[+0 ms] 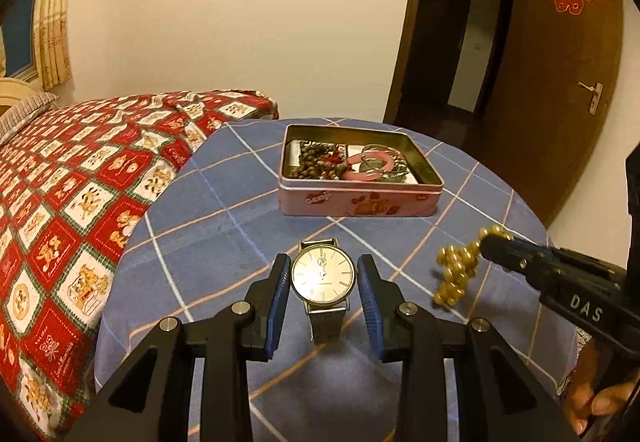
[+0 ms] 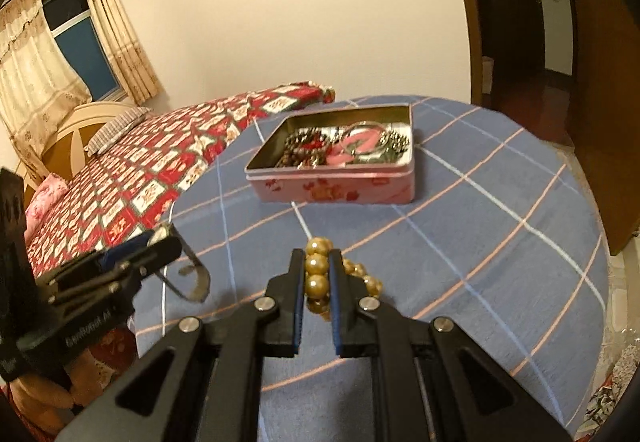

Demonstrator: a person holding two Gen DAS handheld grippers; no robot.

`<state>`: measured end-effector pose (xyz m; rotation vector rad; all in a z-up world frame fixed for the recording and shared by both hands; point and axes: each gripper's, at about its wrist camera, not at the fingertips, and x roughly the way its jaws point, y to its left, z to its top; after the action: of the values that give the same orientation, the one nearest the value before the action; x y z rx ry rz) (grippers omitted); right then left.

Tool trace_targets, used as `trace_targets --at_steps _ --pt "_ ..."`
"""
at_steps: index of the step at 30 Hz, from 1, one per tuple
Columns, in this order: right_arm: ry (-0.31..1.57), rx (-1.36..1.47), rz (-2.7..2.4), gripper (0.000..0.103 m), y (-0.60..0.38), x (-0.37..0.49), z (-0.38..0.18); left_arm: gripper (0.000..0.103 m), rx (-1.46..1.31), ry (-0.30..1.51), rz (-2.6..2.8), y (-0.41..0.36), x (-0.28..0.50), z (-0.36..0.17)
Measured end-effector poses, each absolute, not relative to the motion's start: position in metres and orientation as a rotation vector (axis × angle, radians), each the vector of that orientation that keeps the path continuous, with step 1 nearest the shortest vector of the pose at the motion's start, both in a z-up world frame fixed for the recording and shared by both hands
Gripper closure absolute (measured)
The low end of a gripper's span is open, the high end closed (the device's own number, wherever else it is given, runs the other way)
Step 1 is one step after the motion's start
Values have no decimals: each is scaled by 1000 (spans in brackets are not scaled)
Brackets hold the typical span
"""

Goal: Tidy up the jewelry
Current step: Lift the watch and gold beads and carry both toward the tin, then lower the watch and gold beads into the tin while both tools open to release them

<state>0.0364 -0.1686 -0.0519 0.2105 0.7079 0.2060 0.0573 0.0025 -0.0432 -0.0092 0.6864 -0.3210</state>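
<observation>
My right gripper [image 2: 317, 274] is clamped on the beads [image 2: 317, 267], lifted above the desk [image 2: 500, 226]. My left gripper [image 1: 324, 278] straddles the watch [image 1: 322, 274], fingers apart. I carry the beads over the tin [image 2: 332, 190], release low, avoiding snagging.

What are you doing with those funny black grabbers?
Someone is tidying jewelry into the pink tin on the blue checked table. The right tool is shut on a gold bead bracelet, lifted off the table. The left tool is open around a watch, one finger on each side. Bracelets and beads already lie in the tin.
</observation>
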Motion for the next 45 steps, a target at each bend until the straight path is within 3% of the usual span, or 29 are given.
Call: trace_targets --at_steps 34,45 --pt "576 176 174 89 -164 93 7 68 -69 542 -368 -15 117 10" --pt "557 187 154 89 -181 123 11 68 -74 548 -365 -21 151 5"
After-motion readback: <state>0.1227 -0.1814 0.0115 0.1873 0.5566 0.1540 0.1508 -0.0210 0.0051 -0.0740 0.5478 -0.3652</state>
